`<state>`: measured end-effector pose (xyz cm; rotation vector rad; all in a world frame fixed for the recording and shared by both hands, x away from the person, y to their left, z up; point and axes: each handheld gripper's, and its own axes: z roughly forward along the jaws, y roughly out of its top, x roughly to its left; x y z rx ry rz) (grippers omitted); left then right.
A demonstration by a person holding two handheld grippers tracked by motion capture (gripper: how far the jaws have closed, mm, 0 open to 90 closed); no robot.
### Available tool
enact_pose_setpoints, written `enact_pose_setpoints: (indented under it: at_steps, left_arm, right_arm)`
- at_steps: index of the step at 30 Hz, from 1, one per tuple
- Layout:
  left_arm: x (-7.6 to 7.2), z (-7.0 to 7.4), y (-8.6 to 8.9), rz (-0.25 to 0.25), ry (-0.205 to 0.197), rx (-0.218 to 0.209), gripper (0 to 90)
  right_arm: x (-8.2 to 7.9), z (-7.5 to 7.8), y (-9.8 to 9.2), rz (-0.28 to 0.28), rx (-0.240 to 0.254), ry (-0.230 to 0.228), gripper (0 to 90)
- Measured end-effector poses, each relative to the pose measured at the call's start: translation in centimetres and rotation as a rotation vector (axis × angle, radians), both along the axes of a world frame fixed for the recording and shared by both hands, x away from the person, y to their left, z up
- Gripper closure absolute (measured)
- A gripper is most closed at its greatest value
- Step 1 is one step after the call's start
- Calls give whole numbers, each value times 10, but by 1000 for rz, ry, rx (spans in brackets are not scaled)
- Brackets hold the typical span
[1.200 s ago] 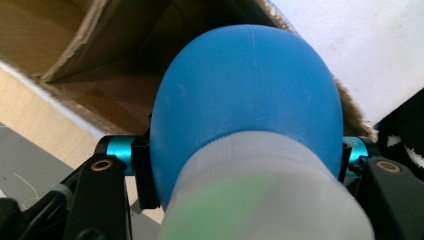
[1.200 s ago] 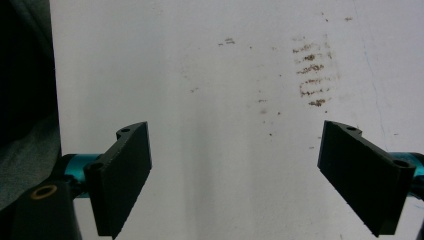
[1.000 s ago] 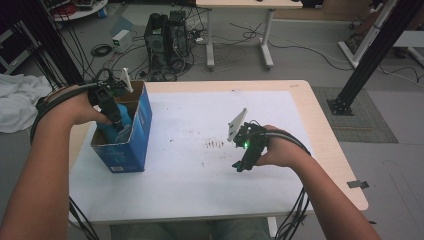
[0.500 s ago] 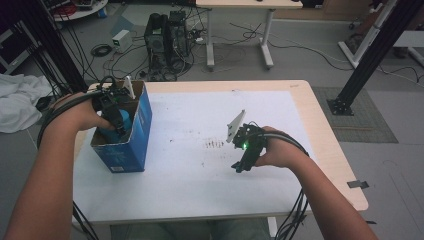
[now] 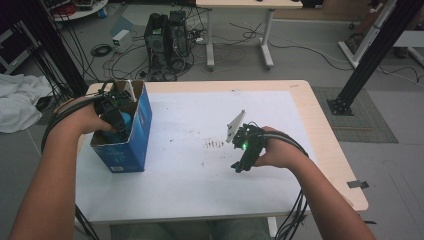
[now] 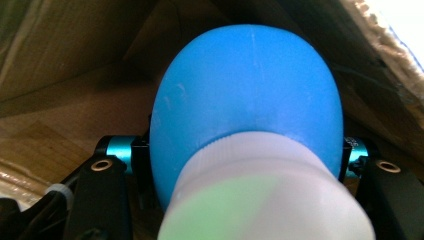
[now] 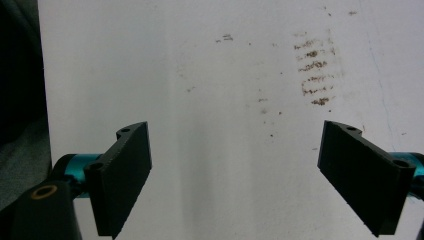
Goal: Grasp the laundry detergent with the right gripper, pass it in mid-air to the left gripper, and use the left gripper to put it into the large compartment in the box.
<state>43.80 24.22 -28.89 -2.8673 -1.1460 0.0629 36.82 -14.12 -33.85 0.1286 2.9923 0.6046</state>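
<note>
The left gripper (image 5: 116, 116) is reaching down into the open top of the blue cardboard box (image 5: 134, 142) standing at the left edge of the desk (image 5: 200, 180). In the left gripper view its jaws are sitting tight against both sides of a blue bottle (image 6: 247, 95), gripping it at the widest part of the body, so the bottle is lying squarely between them and partly inside the box. The bottle is showing a smooth, rounded, glossy blue body that is narrowing to a ribbed white cap (image 6: 260, 200); the cap is blurring close to the lens, and what looks like a pale green patch on it may be only a reflection. Brown cardboard walls are closing in around the bottle on every side, leaving little room beside the jaws.

Further right, faint brown smudges (image 5: 215, 144) are marking the white desk surface near its middle. Just beyond them the right gripper (image 5: 241, 165) is hovering low over the desk, well apart from the box, with its jaws standing wide and nothing between them. A green light is glowing on its body, and cables are trailing back along the person's forearm.
</note>
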Motion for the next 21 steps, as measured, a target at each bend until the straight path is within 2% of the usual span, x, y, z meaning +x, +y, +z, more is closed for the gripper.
enact_pose_setpoints:
  at_steps: [14, 15, 16, 17, 21]
  left_arm:
    - [-1, -2, -2, 6, -10, -4, 376]
    - [-1, -2, -2, -9, -3, 0, 376]
    - [0, -2, -3, -17, -15, 14, 350]
    - [0, -2, -3, -11, -7, 3, 350]
    - [0, -2, -2, -15, -11, 6, 337]
  right_arm:
    - [0, 1, -2, -1, 3, -2, 132]
    - [0, 1, -2, -1, 3, -2, 132]
    - [0, 1, -2, -1, 5, -3, 132]
    - [0, 1, -2, -1, 5, -3, 132]
    - [-1, 0, -3, -11, 11, -4, 132]
